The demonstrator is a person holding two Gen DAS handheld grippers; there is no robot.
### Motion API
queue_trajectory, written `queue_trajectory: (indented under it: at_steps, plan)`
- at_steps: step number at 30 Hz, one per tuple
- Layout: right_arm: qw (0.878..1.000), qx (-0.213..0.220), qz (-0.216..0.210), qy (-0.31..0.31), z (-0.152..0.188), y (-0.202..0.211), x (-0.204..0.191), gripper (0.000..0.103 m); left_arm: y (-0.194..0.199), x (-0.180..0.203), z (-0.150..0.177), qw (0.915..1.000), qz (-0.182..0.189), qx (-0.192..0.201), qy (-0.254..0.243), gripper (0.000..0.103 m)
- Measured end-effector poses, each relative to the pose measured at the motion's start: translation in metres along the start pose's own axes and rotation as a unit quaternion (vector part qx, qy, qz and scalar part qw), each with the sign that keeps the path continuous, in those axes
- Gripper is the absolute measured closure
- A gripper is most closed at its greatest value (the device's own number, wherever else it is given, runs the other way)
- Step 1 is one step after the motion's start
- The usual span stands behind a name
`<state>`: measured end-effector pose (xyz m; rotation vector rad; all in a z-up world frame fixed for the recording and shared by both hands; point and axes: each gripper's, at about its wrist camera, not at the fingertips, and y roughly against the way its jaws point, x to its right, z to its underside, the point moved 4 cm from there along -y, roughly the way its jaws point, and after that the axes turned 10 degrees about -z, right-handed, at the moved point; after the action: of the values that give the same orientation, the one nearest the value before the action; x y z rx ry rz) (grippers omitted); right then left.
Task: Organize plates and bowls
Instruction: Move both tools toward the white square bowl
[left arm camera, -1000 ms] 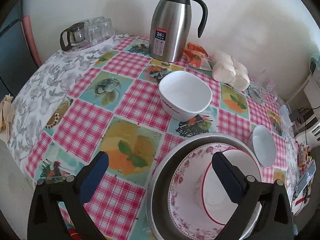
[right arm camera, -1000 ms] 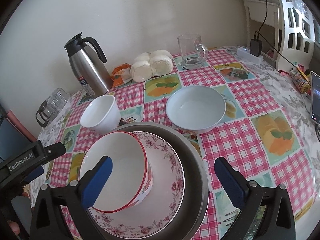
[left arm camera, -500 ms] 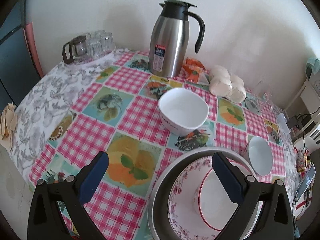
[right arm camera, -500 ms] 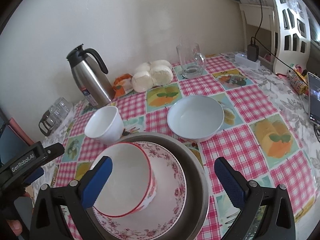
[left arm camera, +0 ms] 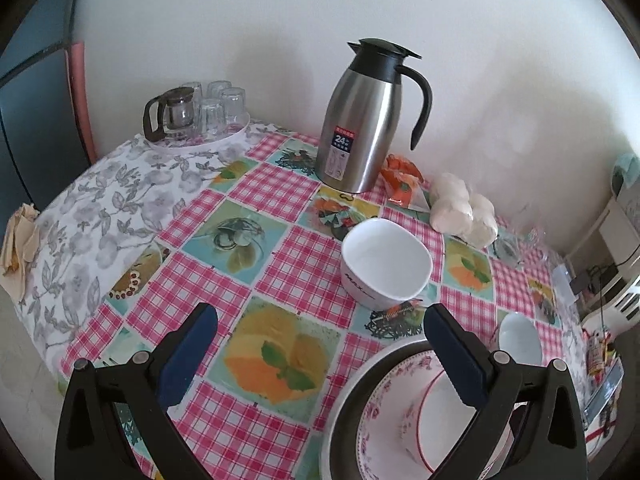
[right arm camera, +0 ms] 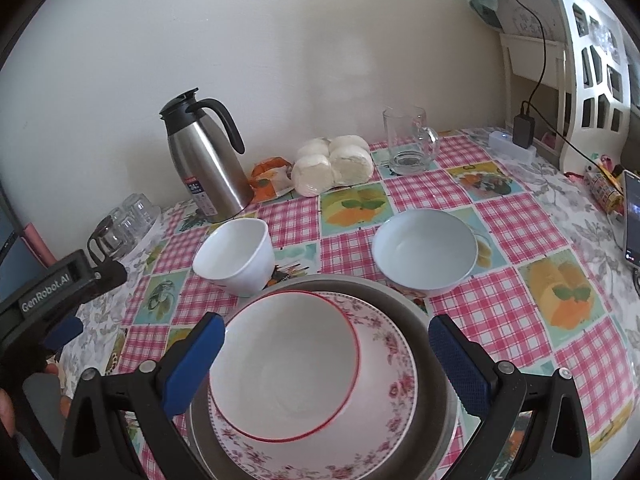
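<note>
A red-rimmed bowl (right arm camera: 286,368) sits in a floral plate (right arm camera: 384,368), which lies in a steel pan (right arm camera: 428,328) at the table's near edge. Behind the stack stand a squarish white bowl (right arm camera: 236,256) on the left and a round pale bowl (right arm camera: 425,250) on the right. My right gripper (right arm camera: 326,350) hovers open above the stack, holding nothing. My left gripper (left arm camera: 320,354) is open over the tablecloth, left of the pan (left arm camera: 352,392); the white bowl (left arm camera: 385,263) and the pale bowl (left arm camera: 519,338) lie ahead of it. The left tool's body (right arm camera: 60,292) shows in the right wrist view.
A steel thermos jug (left arm camera: 366,118), a tray of glasses (left arm camera: 196,116), an orange packet (left arm camera: 402,180) and bagged buns (left arm camera: 464,210) line the wall. A glass mug (right arm camera: 408,140), a power strip (right arm camera: 512,146) and a phone (right arm camera: 632,216) sit at the right.
Both grippers have drawn back and up from the stack. The plates and bowls look smaller and lower in the frames; nothing on the table has moved.
</note>
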<state>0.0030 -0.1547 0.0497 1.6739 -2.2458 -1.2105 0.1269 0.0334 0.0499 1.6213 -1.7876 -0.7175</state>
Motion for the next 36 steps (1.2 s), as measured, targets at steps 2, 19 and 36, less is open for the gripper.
queue_trajectory:
  at_steps: [2, 19, 36]
  plan:
    - [1.000, -0.001, 0.003, 0.005, 0.001, -0.003, -0.007, 0.000, -0.004, -0.006, -0.001, 0.9999, 0.010, -0.005, 0.008, 0.000]
    - [0.997, -0.023, 0.016, 0.069, 0.007, -0.030, -0.059, 0.000, -0.059, -0.049, -0.007, 0.9952, 0.013, -0.069, 0.068, 0.000]
    - [0.998, -0.037, 0.036, 0.031, -0.049, -0.053, -0.058, 0.000, -0.092, -0.053, -0.027, 0.9891, 0.066, -0.076, 0.107, 0.000]
